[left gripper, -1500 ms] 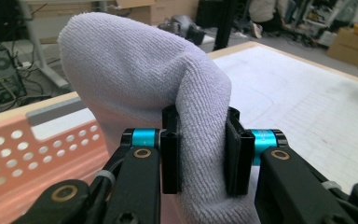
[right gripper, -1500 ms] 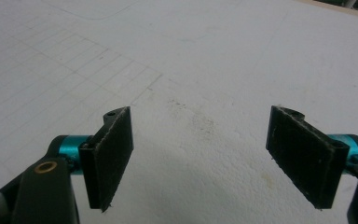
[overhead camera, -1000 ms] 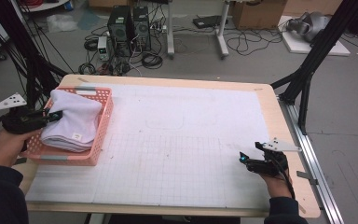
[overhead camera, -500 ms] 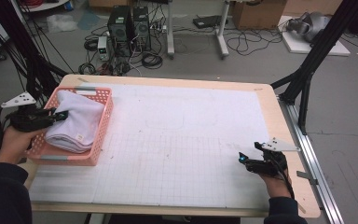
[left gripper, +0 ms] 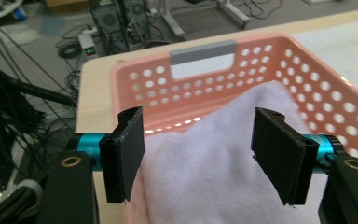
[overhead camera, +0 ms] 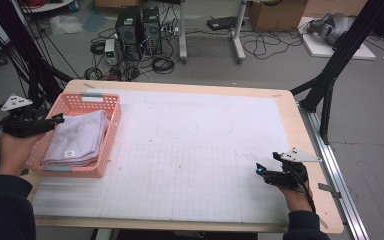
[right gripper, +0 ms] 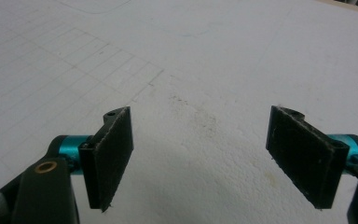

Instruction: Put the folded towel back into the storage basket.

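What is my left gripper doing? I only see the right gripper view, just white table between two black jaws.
Observer: The left gripper has just been opening. A folded pale towel sits between its jaws, not squeezed.
Operator: Where is the towel?
Observer: In a pink basket at the table's left edge.
Operator: And where's my right gripper?
Observer: The right gripper is open, near the table's front right corner, far from the basket.

Beyond the table's far edge I see two black computer towers (overhead camera: 139, 26) on the floor amid tangled cables (overhead camera: 160, 62). A cardboard box (overhead camera: 276, 14) sits farther right, and a black frame strut (overhead camera: 336, 65) rises past the far right corner.
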A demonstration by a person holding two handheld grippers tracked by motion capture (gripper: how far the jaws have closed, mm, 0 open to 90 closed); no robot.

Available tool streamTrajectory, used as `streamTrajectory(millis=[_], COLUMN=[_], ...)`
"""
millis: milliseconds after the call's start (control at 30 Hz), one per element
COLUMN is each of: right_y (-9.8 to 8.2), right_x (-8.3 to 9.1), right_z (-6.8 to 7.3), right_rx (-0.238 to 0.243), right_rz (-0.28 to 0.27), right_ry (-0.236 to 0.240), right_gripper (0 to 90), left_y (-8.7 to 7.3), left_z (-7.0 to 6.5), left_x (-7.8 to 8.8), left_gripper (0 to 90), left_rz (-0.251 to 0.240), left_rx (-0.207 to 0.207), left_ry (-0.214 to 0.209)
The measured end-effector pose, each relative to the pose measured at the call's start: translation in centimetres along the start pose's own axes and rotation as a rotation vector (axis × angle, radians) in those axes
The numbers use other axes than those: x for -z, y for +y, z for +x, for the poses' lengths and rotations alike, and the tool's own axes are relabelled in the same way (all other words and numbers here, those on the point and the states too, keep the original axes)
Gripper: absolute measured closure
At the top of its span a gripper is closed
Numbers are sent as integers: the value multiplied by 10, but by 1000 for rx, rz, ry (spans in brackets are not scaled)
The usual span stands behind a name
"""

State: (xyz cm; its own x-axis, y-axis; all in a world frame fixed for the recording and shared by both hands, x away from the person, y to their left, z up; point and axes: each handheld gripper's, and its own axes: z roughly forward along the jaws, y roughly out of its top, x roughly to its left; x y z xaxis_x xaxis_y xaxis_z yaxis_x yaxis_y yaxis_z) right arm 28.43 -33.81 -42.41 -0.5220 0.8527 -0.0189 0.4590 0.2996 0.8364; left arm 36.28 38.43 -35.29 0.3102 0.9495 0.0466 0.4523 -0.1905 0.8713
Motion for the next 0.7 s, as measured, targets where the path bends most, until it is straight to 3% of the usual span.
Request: streamTrajectory(millis=[100, 233, 300, 467, 600, 667, 700], right_y=[1, 0, 0, 0, 0, 0, 0], right_x=[0, 1, 1, 1, 1, 2, 2], right_z=[1, 0, 0, 0, -1, -1, -1], right_rx=[1, 1, 1, 3, 1, -3, -3], right_rz=[1, -4, -4, -5, -8, -8, -8], right_ry=[1, -2, -1, 0, -1, -2, 0], right_gripper=[218, 218, 218, 218, 218, 218, 218], left_y=[0, -5, -7, -17, -17, -14, -13], left_z=[-11, -25, -29, -40, -42, -38, -36], left_x=[-8, -28, -39, -62, -63, -55, -49], left_gripper=[391, 428, 443, 446, 456, 386, 358], left_rz=[32, 161, 228, 360, 350, 272, 191], left_rx=[-5, -28, -31, -89, -82, -32, 21], left_ry=[-25, -48, -39, -26, -37, -34, -55])
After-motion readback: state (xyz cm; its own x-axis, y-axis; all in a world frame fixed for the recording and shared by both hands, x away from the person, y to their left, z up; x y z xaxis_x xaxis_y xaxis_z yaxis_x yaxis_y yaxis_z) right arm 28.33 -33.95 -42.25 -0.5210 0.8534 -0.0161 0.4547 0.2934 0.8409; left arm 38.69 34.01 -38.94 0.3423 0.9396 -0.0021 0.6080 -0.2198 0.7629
